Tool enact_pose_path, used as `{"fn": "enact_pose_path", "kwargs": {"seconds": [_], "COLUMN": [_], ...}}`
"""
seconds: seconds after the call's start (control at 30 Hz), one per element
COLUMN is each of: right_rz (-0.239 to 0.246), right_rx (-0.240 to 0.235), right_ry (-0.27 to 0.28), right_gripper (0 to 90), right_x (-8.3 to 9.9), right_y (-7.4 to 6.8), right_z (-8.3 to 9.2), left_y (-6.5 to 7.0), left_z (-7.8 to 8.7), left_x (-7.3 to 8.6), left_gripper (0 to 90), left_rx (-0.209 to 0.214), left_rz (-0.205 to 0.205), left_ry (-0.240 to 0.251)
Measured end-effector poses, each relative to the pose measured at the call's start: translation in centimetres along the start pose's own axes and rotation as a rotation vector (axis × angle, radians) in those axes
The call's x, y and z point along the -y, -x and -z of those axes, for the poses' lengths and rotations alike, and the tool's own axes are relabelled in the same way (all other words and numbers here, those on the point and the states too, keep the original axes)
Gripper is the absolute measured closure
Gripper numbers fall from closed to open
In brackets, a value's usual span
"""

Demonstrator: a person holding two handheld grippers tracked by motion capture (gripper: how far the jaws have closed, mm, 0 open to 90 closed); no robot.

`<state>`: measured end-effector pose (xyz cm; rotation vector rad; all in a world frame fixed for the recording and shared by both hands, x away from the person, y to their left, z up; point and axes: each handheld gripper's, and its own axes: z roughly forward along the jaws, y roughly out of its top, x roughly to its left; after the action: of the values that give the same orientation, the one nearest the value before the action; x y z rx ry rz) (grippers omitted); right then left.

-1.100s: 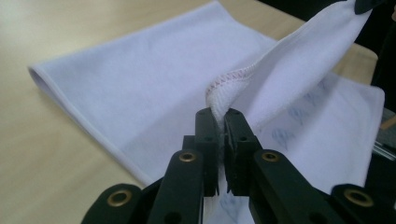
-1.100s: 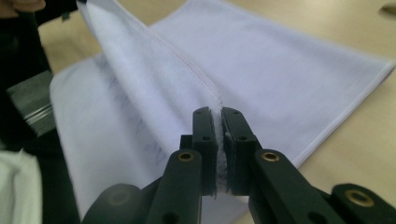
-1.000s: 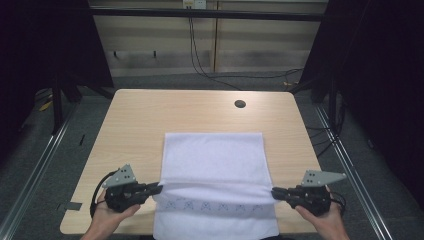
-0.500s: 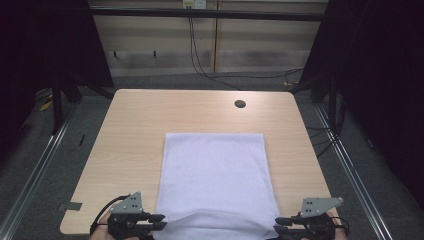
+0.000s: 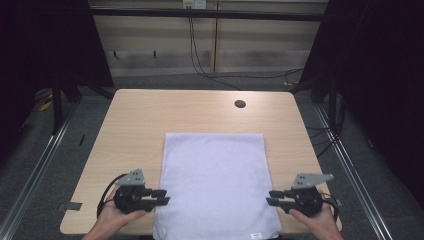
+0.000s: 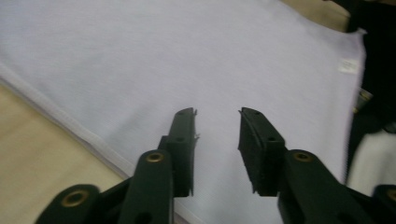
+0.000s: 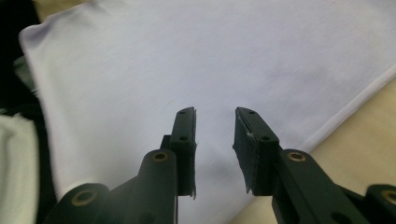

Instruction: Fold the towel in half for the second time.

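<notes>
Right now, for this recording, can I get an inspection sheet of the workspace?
Surface: light wooden table, round dark hole near its far edge.
Job's things: white cloth spread flat, near edge hanging over the table's front; small label at its near right corner.
Clutter: nothing seen.
Grippers: left tool at the cloth's left edge, right tool at its right edge; jaws of both have just been opening, nothing between them.
Cables: black cables hang down the back wall to the floor.
Surroundings: dark frame posts, grey floor, metal rails beside the table.
</notes>
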<state>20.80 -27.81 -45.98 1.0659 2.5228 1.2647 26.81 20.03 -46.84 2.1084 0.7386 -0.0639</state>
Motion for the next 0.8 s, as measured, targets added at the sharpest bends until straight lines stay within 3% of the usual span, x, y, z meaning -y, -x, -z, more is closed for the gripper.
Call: {"fn": "enact_pose_path", "kwargs": {"seconds": [0.23, 0.27, 0.43, 0.53, 0.6, 0.67, 0.73, 0.8], "right_rz": [-0.029, -0.028, -0.05, -0.044, -0.034, -0.037, -0.041, -0.04], "right_rx": [0.046, 0.072, 0.108, 0.129, 0.137, 0.149, 0.151, 0.15], "right_ry": [-0.031, -0.047, -0.082, -0.086, -0.081, -0.103, -0.102, -0.105], "right_gripper": [58.5, 56.4, 55.1, 52.8, 51.0, 48.8, 48.8, 48.3], "right_x": [-3.7, -4.1, -5.1, -5.7, -6.0, -6.0, -5.6, -5.6], "right_y": [3.7, 4.0, 6.1, 6.9, 7.3, 7.5, 7.6, 7.5], "right_z": [-4.1, -4.6, -7.6, -9.1, -9.7, -10.0, -10.1, -10.0], "left_y": [-3.3, -3.7, -5.9, -7.0, -7.3, -7.1, -6.6, -6.6], "left_z": [-2.3, -2.7, -4.6, -5.6, -6.0, -6.7, -6.8, -6.7], "left_x": [-3.3, -3.7, -4.6, -4.8, -4.7, -4.4, -4.1, -4.0], "left_gripper": [60.4, 59.4, 56.6, 56.2, 56.9, 59.0, 58.5, 58.6], "left_rx": [-0.089, -0.117, -0.157, -0.207, -0.24, -0.246, -0.271, -0.245], "left_rz": [0.024, 0.026, 0.047, 0.045, 0.052, 0.021, -0.025, -0.008], "left_ry": [0.02, 0.029, 0.035, 0.012, 0.009, -0.035, -0.033, -0.032]}}
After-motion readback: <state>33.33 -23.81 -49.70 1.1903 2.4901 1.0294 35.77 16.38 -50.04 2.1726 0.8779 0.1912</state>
